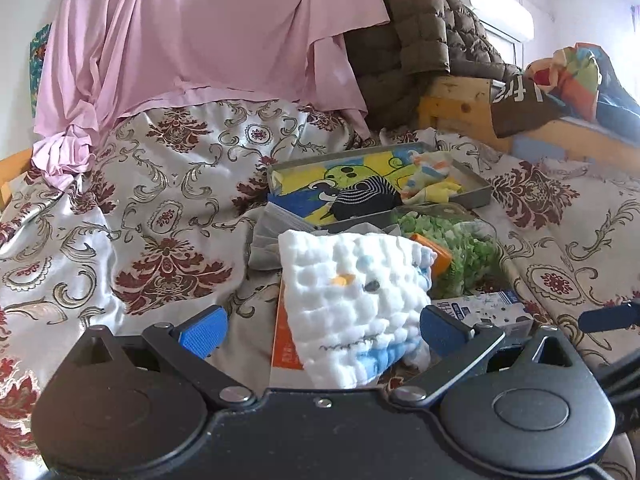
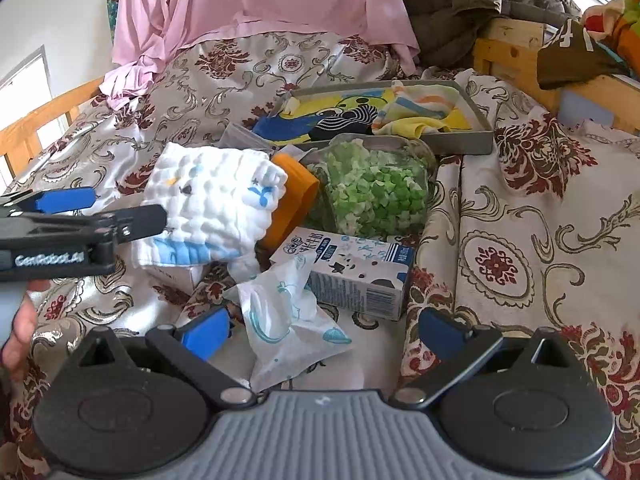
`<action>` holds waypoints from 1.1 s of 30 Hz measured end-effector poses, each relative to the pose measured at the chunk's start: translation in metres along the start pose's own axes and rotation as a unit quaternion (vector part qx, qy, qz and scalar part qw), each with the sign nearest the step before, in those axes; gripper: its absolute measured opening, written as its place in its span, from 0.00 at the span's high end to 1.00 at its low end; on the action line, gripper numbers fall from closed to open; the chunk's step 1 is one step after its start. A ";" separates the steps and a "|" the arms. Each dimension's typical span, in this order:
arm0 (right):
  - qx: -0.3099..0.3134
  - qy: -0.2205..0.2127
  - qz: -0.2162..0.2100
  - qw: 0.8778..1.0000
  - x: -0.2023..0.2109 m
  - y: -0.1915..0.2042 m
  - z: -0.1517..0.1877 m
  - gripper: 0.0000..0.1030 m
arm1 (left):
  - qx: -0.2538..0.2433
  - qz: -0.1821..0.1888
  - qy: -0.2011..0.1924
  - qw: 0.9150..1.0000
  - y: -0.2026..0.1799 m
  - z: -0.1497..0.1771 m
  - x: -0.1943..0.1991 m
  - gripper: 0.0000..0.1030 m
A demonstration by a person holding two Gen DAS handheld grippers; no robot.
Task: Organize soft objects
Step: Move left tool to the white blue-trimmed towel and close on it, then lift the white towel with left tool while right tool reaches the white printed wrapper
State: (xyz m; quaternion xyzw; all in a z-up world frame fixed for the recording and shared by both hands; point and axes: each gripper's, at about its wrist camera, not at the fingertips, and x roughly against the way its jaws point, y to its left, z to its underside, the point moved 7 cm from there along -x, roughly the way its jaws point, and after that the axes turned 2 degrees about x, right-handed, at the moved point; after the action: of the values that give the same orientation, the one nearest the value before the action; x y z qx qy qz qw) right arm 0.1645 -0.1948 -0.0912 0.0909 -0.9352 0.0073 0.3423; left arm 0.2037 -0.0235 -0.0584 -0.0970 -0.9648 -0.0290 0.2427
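A white quilted cloth (image 1: 352, 300) with blue trim lies on the bed, between the wide-open fingers of my left gripper (image 1: 324, 330); the pads do not touch it. In the right wrist view the same cloth (image 2: 216, 204) lies at centre left with the left gripper (image 2: 108, 212) around its left side. My right gripper (image 2: 320, 332) is open, with a crumpled white wrapper with blue print (image 2: 280, 320) between its fingers, untouched. A grey tray (image 1: 476, 196) (image 2: 476, 140) behind holds folded colourful cloths and a striped sock (image 1: 364, 196).
A clear jar of green bits (image 2: 372, 192) with an orange lid lies on its side. A milk carton (image 2: 352, 276) lies in front of it. Pink fabric (image 1: 200, 40), a brown jacket (image 1: 420, 40) and a wooden bed frame (image 2: 512, 52) stand behind.
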 end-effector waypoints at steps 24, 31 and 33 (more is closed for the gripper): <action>0.020 0.075 -0.086 0.993 -0.050 0.004 0.004 0.00 | 0.044 0.061 0.040 0.996 -0.021 -0.011 -0.037 0.01; 0.027 0.080 -0.092 0.992 -0.051 0.008 0.006 0.00 | 0.008 0.099 0.015 0.995 -0.050 -0.013 -0.026 0.01; 0.028 0.080 -0.093 0.992 -0.050 0.008 0.006 0.01 | -0.008 0.110 0.012 0.994 -0.058 -0.012 -0.023 0.02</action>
State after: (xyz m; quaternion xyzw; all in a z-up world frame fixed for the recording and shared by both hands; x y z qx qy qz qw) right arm 0.1970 -0.1788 -0.1277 0.1861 -0.8919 0.0086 0.4121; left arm 0.2177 -0.0858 -0.0591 -0.2044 -0.9449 -0.0109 0.2555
